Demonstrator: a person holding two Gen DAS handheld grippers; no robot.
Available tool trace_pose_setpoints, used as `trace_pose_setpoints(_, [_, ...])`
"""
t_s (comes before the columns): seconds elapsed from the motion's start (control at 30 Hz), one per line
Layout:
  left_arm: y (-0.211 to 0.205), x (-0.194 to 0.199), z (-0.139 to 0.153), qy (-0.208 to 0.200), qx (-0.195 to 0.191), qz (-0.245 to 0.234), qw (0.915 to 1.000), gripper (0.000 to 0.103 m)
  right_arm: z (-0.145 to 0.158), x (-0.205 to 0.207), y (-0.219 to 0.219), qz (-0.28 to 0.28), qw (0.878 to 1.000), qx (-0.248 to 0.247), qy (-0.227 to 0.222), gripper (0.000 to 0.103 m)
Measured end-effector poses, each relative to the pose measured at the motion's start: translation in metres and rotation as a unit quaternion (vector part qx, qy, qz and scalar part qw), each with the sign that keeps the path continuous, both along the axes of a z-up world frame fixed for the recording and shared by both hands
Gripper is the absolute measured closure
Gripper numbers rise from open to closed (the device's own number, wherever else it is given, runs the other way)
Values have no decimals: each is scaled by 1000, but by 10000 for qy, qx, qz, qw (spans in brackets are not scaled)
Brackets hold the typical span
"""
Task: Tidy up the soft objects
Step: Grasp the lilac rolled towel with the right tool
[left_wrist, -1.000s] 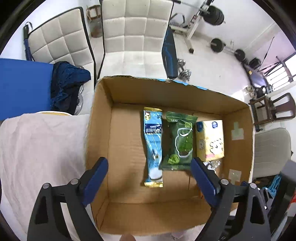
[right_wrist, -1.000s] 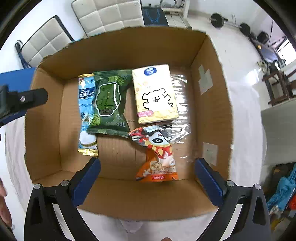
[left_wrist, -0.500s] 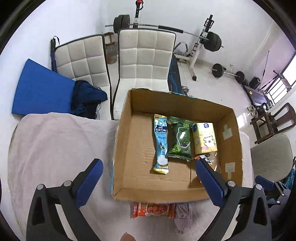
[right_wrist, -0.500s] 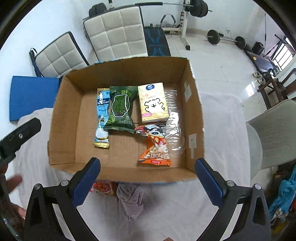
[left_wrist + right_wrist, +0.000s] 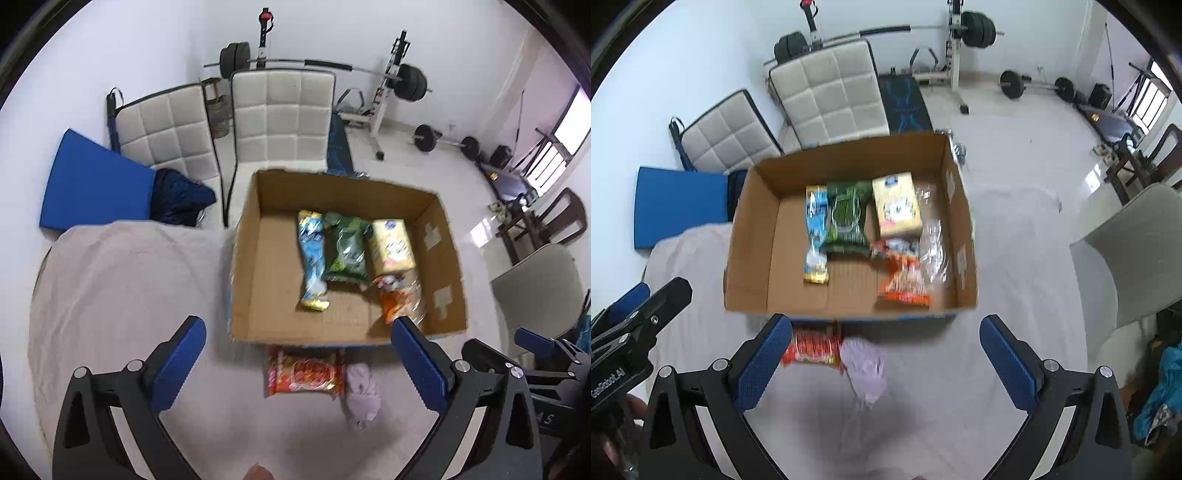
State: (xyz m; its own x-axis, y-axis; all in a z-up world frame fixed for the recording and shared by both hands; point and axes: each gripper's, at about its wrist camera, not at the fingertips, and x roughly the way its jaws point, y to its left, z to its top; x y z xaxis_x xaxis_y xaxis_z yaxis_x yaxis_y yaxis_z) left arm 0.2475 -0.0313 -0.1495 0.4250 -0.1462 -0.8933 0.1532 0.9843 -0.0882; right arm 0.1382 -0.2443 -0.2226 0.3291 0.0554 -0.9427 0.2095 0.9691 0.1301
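An open cardboard box [image 5: 243, 258] [image 5: 750, 258] sits on the cloth-covered table. It holds a blue packet [image 5: 312, 254], a green packet [image 5: 345, 251], a yellow tissue pack [image 5: 391, 247] and an orange snack bag [image 5: 397, 302]. On the cloth in front of the box lie a red snack packet [image 5: 304, 373] [image 5: 810, 349] and a crumpled lilac cloth [image 5: 362, 387] [image 5: 864, 365]. My left gripper [image 5: 295, 365] is open and empty above the red packet. My right gripper [image 5: 882, 365] is open and empty above the lilac cloth.
A beige cloth [image 5: 110, 295] covers the table. Two white padded chairs [image 5: 280, 114] and a blue mat [image 5: 92, 181] stand behind the table. A grey chair [image 5: 1134, 251] is at the right. Weight equipment [image 5: 406, 81] stands by the far wall.
Both grippers have pulled back and up from over the box. The red packet and lilac cloth in front of the box have come into view. Both stay open.
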Motion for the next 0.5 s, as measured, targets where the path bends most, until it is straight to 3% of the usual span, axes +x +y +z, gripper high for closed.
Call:
trace_pose_setpoints(0.2, [16,-9,-64,785,130,183,9967,0,-80,-10,13,347,9954,257,850,0])
trace_pose_setpoints(0.33, [24,-12,-103,1166,308,261,9924,0,-140,-13,19,305,9893,527,1328,0])
trace_pose_setpoints(0.5, [28,-14,-137,1513,369,343,9872,0,-193,-11,27,109,9828,863,1630,2])
